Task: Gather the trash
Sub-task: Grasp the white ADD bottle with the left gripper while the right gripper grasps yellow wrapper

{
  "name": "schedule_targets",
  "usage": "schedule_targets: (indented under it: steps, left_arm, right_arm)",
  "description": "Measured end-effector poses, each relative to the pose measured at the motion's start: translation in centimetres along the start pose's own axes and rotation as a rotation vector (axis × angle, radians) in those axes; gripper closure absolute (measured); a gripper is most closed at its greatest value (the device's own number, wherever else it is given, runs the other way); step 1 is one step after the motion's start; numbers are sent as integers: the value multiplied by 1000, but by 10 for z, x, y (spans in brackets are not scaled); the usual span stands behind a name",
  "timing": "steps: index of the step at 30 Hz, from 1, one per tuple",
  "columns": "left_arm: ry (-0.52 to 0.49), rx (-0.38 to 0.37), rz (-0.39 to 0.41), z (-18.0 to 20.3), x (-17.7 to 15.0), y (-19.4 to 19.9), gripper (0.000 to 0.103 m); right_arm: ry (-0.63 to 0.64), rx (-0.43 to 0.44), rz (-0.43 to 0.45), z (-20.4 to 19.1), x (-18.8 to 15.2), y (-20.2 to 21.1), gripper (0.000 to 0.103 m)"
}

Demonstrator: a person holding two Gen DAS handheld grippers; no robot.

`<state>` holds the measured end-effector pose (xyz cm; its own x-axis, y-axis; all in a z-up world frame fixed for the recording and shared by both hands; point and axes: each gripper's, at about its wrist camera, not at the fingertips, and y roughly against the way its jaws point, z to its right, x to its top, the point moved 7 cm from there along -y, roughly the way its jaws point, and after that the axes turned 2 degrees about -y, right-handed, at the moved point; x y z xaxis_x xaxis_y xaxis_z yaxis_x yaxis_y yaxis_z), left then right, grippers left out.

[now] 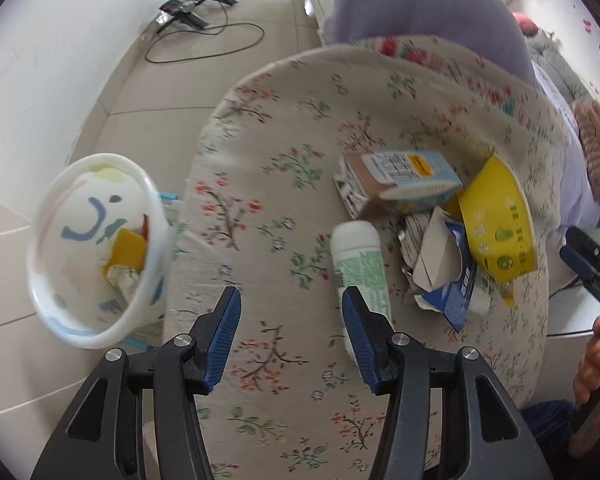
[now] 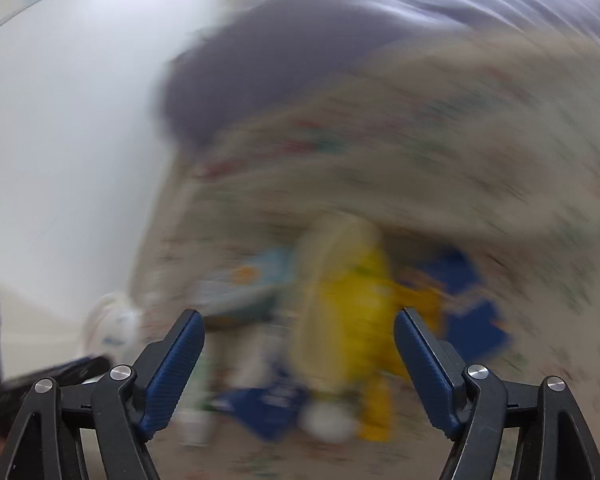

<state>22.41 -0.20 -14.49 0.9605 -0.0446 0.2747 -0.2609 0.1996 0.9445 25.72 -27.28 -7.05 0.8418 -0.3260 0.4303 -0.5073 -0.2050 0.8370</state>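
Floral tablecloth [image 1: 284, 128] holds trash pile [image 1: 440, 216]; both hand-held grippers [image 1: 292, 304] [image 2: 300, 328] released, empty.

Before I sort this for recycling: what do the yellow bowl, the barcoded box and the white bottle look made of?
Yellow bowl: probably coated paper, with a thin wall and printed outside. Barcoded box: cardboard, its brown inner flap showing. White bottle: likely plastic, smooth and matte, with a green printed label.
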Motion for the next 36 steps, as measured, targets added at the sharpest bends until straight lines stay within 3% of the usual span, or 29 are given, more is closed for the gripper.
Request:
schedule_targets:
  steps: [7, 14, 16, 17, 19, 30, 33, 36]
  left_arm:
    - [-51, 29, -37, 32, -3, -23, 47]
    - [-65, 61, -63, 48, -7, -45, 47]
    - [-69, 63, -66, 50, -9, -49, 52]
    - [-70, 58, -69, 51, -10, -50, 65]
    - [-58, 50, -69, 49, -9, -49, 65]
    - [1, -30, 11, 48, -1, -21, 65]
    - [2, -32, 14, 46, 1, -22, 65]
    - [-14, -30, 27, 43, 4, -20, 65]
  right_arm:
    - [-12, -23, -36, 30, -4, -8, 21]
    - [-123, 43, -132, 56, -15, -21, 21]
    - [-129, 44, -147, 57, -18, -24, 21]
    - [-136, 42, -161, 59, -20, -27, 21]
    - [-150, 39, -189, 62, -26, -34, 21]
    - [-152, 91, -343, 47, -65, -69, 44]
    - [-133, 122, -352, 33, -74, -76, 49]
    - [-156, 128, -306, 27, -71, -83, 50]
